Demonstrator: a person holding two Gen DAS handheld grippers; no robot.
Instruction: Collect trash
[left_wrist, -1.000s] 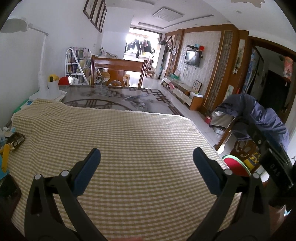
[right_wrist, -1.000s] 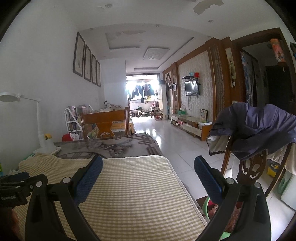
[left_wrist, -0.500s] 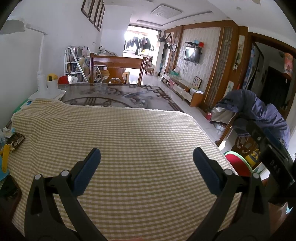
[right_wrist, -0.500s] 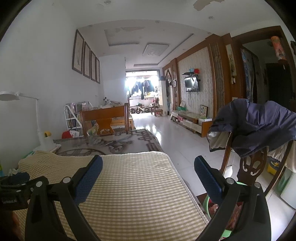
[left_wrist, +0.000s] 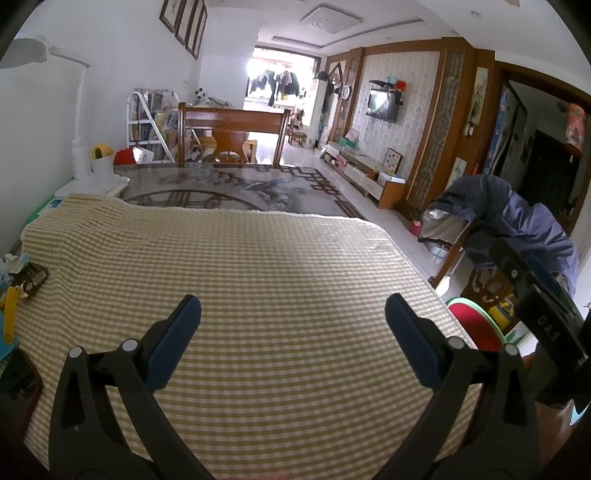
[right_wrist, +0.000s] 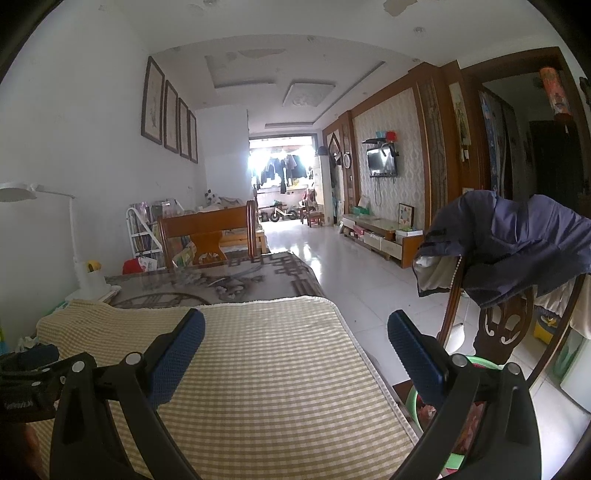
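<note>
I hold both tools above the checked cloth (left_wrist: 266, 280): the left gripper (left_wrist: 293, 325) has its jaws spread wide with nothing between the blue pads, and the right gripper (right_wrist: 295, 336) is likewise spread and empty. The trash sits at the cloth's left edge in the left view: crumpled white paper (left_wrist: 13, 263) beside a dark flat wrapper (left_wrist: 33, 277), whose long axis seems to run toward the near left, though the fisheye rim blurs it. A yellow stick-shaped item (left_wrist: 10, 314) lies just nearer, roughly upright in frame. The cloth between the jaws is bare. Off the table's right edge I see a green-rimmed bin (left_wrist: 476, 325) with red inside, near a wooden chair (right_wrist: 498, 325) draped with a blue jacket (right_wrist: 517, 243). A white lamp (left_wrist: 79, 110) stands at the far left.
</note>
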